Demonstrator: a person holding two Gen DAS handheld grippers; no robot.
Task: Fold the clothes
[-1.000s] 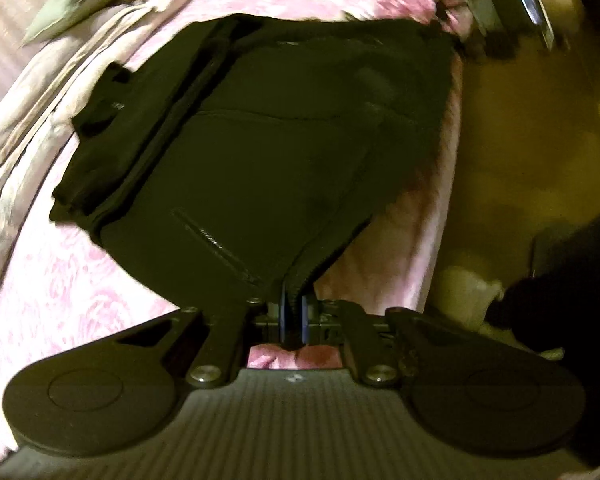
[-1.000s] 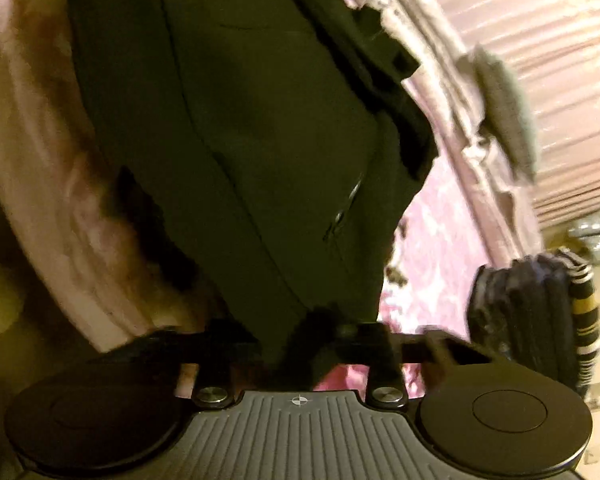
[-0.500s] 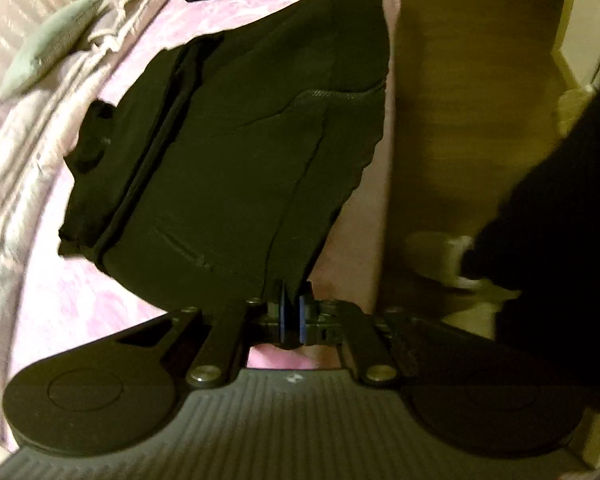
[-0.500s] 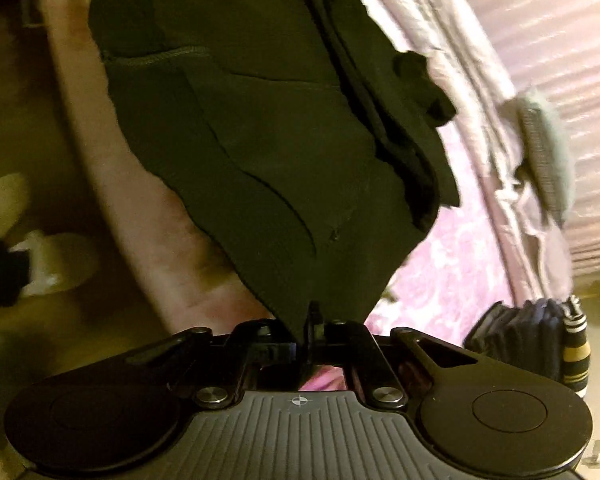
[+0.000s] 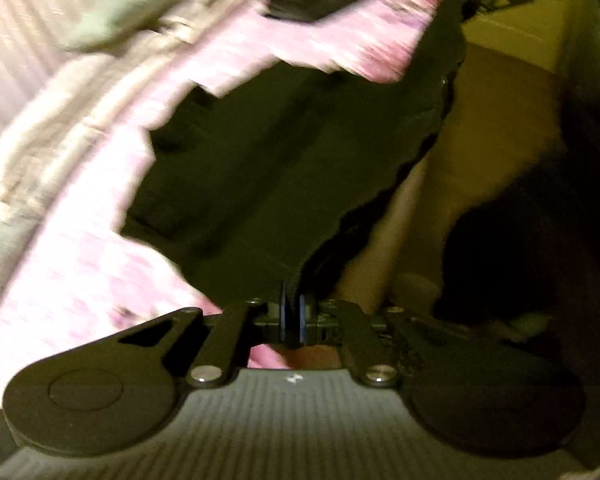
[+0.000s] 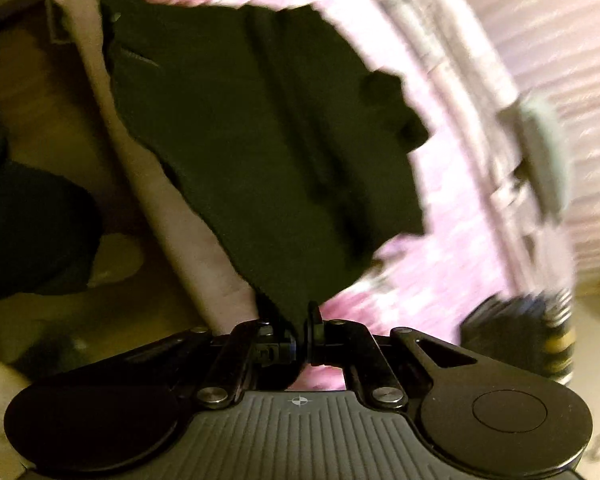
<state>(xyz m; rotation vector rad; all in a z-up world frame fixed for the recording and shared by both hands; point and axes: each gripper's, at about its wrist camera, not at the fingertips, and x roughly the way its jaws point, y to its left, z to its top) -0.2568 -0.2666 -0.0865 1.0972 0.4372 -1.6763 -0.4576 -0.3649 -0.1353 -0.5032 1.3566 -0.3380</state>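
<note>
A black zip-up garment [image 5: 284, 160] lies on a pink flowered bed cover [image 5: 72, 264], its near edge lifted off the bed. My left gripper [image 5: 292, 316] is shut on one corner of that edge. My right gripper [image 6: 302, 340] is shut on the other corner of the same garment [image 6: 268, 136]. The cloth hangs stretched from both grippers back to the bed. Both views are blurred by motion.
A grey-green pillow [image 5: 120, 12] and a pale quilt [image 5: 40, 128] lie along the far side of the bed. A black folded pile with yellow stripes [image 6: 532, 336] sits on the bed. The bed's edge [image 6: 168, 216] and a wooden floor [image 5: 500, 140] with dark-clothed legs are beside me.
Both grippers have lifted and pulled the garment's near edge up and toward the far side of the bed. The cloth has folded in and covers less of the bed.
</note>
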